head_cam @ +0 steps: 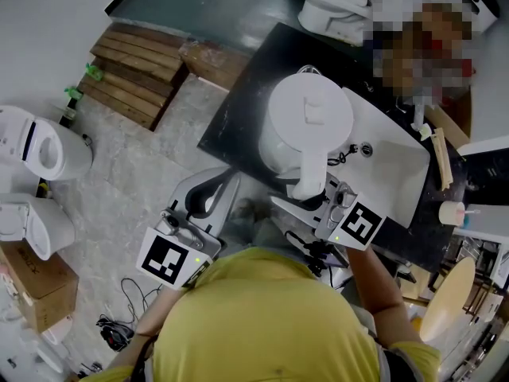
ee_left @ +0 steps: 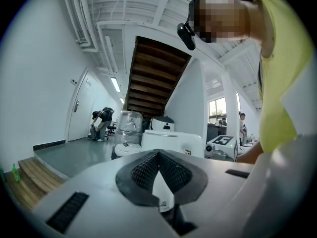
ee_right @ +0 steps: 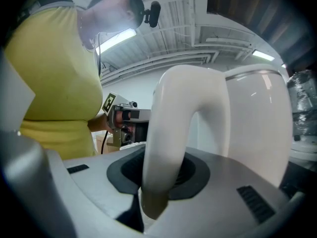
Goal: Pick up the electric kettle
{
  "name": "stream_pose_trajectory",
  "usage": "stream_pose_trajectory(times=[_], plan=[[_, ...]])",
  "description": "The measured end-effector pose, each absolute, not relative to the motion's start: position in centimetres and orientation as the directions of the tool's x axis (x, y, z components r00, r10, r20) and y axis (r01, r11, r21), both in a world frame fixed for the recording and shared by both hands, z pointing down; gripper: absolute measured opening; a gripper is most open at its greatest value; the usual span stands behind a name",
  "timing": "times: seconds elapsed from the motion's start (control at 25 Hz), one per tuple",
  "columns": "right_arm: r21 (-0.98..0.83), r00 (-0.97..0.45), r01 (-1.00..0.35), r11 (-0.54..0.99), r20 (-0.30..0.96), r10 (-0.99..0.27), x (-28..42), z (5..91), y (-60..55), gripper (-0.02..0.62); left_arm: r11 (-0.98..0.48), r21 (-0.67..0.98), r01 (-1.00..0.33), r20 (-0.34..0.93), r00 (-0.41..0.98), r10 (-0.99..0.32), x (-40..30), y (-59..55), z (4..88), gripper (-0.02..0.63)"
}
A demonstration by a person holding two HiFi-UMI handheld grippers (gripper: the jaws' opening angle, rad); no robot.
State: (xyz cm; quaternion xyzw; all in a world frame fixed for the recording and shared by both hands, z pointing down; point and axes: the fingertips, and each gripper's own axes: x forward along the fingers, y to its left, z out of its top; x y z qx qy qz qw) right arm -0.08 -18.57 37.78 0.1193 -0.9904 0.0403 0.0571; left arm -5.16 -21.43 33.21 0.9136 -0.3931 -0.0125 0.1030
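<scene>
**Q:** Where is the kettle point(head_cam: 306, 122)?

**A:** The head view places the white kettle over the black counter point(head_cam: 238, 110), just left of the sink point(head_cam: 390, 161), with its lid facing up. No view shows whether its base touches the counter.

**Q:** What is the state of the right gripper point(head_cam: 307, 191)?

**A:** It is pinching the handle point(ee_right: 171, 128). The head view shows only that the jaws reach the handle's lower end from the near side. The right gripper view shows the contact itself. The white handle loop passes between the two jaws, and the dark pads point(ee_right: 124, 171) press on it. The kettle body stands upright and fills the right side of that view.

**Q:** What is the state of the left gripper point(head_cam: 213, 183)?

**A:** Its jaws are pressed together and hold nothing. In the left gripper view the ribbed pads meet at the tips, with nothing clamped between them. Only the head view gives its place. It is out over the floor point(head_cam: 135, 161), left of the counter and well apart from the kettle.

**Q:** What else appears in one view only?

**A:** The left gripper view alone shows a staircase point(ee_left: 153, 78), a white toilet point(ee_left: 166, 142) ahead and a bent-over person point(ee_left: 101, 120) far back. The head view alone shows wooden slats point(head_cam: 135, 74) on the floor.
</scene>
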Motion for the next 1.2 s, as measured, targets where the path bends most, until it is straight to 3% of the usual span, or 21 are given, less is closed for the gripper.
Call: stream_pose_trajectory(times=[0.68,1.2], plan=[[-0.013,-0.957,-0.267,0.964,0.126,-0.263,-0.2,34.0,-17.5,0.100,-0.696,0.196,-0.690,0.027,0.714,-0.700,-4.5,-21.0,32.5,0.009],[0.027,-0.906,-0.407,0.913,0.113,-0.407,1.1,30.5,-17.3,0.100,-0.758,0.164,-0.631,0.009,0.770,-0.639,-2.8,-21.0,32.3,0.009]])
